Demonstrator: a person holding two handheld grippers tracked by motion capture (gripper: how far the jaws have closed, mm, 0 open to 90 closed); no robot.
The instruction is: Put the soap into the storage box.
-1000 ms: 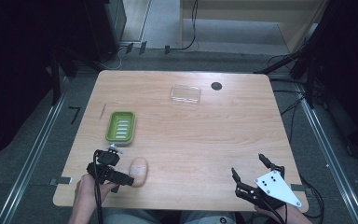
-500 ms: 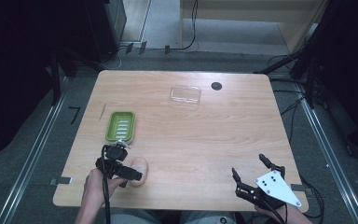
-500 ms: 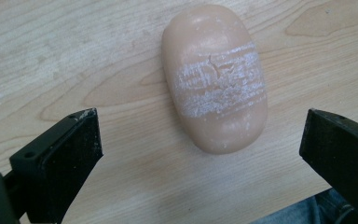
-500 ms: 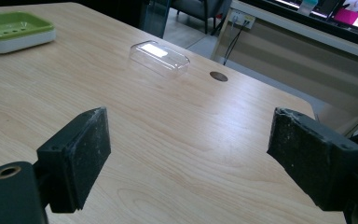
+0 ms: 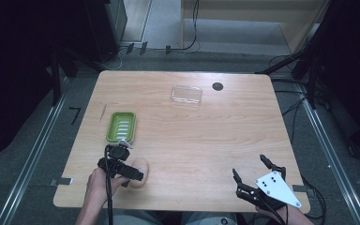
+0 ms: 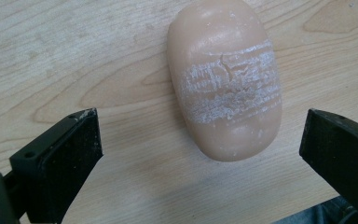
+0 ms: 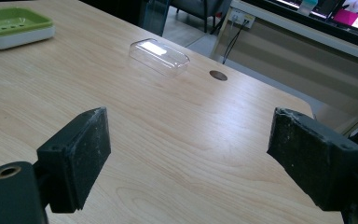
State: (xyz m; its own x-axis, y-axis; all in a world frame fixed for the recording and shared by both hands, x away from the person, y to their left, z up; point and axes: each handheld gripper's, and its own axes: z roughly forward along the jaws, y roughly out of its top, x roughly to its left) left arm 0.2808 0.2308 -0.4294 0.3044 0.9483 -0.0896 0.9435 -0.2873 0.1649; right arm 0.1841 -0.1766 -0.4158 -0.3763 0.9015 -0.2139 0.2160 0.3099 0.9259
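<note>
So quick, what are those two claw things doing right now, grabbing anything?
Left gripper: open, jaws either side of the soap bar, not gripping it.
Right gripper: open, holding nothing, above bare table.

Left gripper (image 5: 133,176): black body, black cable trailing from it, small silver part on top behind the jaws. 2 flat black rectangular jaw pads (image 6: 70,158), 1 round screw hole in the arm behind the pad. Right gripper (image 5: 251,174): black, 2 jaws, grey 3-cornered plate (image 5: 277,189) with small dark holes behind the jaws. Its pads (image 7: 81,156) black, worn whitish along the edges.
</note>
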